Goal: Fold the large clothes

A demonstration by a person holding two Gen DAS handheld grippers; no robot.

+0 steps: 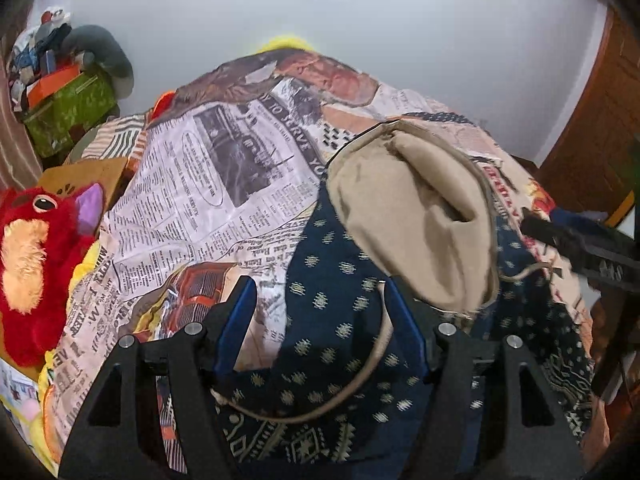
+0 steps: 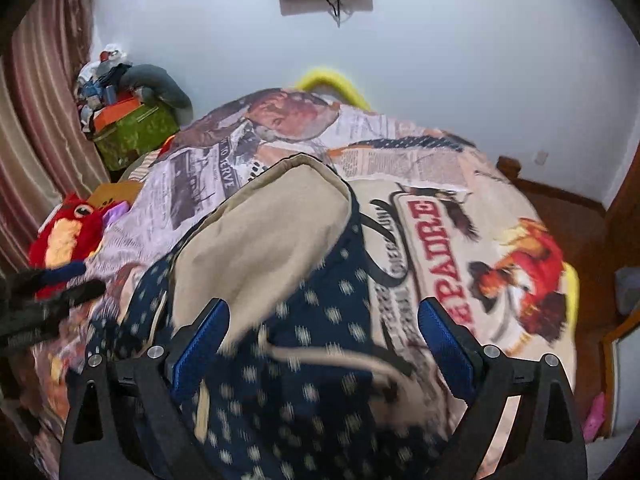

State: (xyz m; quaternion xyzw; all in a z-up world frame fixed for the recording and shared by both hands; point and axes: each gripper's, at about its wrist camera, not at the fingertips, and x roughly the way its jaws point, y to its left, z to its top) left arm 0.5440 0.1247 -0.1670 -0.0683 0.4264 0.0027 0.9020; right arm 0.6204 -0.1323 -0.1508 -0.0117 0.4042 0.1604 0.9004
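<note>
Between left jaws: left gripper (image 1: 320,312) spread, navy dotted garment (image 1: 340,320) under it, untouched.
Between right jaws: right gripper (image 2: 322,334) spread wide, same garment below, unpinched.
Garment's beige lining (image 2: 264,240): at 12 o'clock.
Surroundings: newspaper-print bedspread (image 1: 192,184) beneath; red plush toy (image 1: 36,256) at 9 o'clock.

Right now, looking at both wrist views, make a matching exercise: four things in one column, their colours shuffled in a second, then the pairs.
Things:
1 plush toy
2 garment
3 box
4 gripper pads

Colours:
A green
B navy with beige lining
C blue
D red

Pairs: 1-D, 2-B, 3-A, 4-C
</note>
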